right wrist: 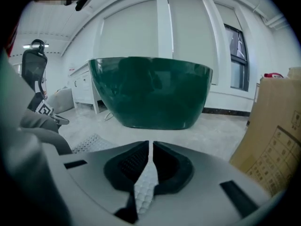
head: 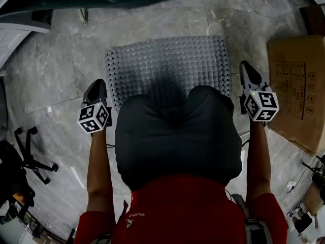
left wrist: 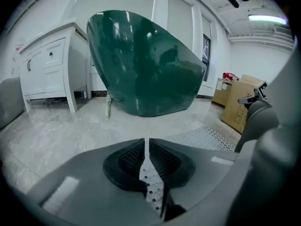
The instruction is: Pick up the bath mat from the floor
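The mat (head: 167, 65) lies flat on the floor (head: 66, 65), spread out ahead of the person and between the two grippers. The left gripper (head: 98, 85) hangs just beside the mat's left edge. The right gripper (head: 247, 67) hangs just off its right edge. Neither touches it. Both pairs of jaws are pressed together, tips meeting, with nothing pinched. In each gripper view the mat shows low on the inner side, on the floor before the tub (left wrist: 141, 65).
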Available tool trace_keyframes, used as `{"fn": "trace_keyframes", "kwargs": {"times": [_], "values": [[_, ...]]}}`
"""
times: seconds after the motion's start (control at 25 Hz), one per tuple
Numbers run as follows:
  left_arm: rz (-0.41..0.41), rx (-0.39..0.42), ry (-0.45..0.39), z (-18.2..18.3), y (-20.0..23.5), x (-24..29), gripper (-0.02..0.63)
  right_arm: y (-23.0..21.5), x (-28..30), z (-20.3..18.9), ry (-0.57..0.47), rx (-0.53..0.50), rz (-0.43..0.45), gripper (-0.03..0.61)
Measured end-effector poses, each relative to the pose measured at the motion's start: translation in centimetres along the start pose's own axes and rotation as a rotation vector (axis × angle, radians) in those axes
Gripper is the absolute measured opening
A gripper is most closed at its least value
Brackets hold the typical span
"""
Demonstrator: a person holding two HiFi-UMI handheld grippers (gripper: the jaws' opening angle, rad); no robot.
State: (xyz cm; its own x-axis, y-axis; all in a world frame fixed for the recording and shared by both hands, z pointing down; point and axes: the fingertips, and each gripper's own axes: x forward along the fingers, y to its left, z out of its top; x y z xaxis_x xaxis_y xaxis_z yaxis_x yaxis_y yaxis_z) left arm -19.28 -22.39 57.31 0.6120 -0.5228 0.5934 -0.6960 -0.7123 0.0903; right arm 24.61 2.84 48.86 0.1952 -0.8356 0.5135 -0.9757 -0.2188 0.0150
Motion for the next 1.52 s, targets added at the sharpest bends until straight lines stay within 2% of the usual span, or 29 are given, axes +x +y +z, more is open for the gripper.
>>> {"fn": "trace_keyframes", "kwargs": {"times": [0.12,0.16,0.2,0.24,0.48,0.68,0.88,1.08,1.32,1.52], "values": [[0.001,-0.004,0.052,-1.8,0.2,1.6,0.034,-0.3,1.4,-2.3,0.042,0.025,0.011,0.006],[-0.001,-0.008,0.072,-2.4,0.3,2.1,0.055,-0.4,1.9,-3.2,0.061,0.032,0.016,0.026],[-0.003,-0.013,0.093,-3.0,0.3,2.6,0.078,-0.4,2.5,-4.1,0.083,0.037,0.021,0.089],[-0.005,-0.015,0.115,-3.7,0.4,3.0,0.102,-0.4,3.1,-5.0,0.106,0.039,0.026,0.118],[-0.021,-0.014,0.248,-7.0,0.6,5.3,0.203,-0.9,6.0,-10.1,0.234,0.059,0.045,0.194],[-0.028,-0.055,0.345,-10.3,1.3,6.4,0.275,-1.0,7.2,-14.6,0.341,0.108,0.075,0.252],[-0.011,-0.103,0.432,-13.3,2.4,7.7,0.336,-2.0,8.8,-18.9,0.443,0.198,0.076,0.279],[-0.014,-0.120,0.512,-15.5,3.2,9.1,0.376,-3.0,10.7,-21.3,0.525,0.184,0.063,0.298],[-0.031,-0.167,0.577,-17.7,3.4,9.8,0.397,-4.1,11.6,-24.2,0.586,0.215,0.050,0.308],[-0.019,-0.166,0.593,-18.4,3.5,9.9,0.403,-4.4,12.2,-26.0,0.631,0.209,0.050,0.313]]}}
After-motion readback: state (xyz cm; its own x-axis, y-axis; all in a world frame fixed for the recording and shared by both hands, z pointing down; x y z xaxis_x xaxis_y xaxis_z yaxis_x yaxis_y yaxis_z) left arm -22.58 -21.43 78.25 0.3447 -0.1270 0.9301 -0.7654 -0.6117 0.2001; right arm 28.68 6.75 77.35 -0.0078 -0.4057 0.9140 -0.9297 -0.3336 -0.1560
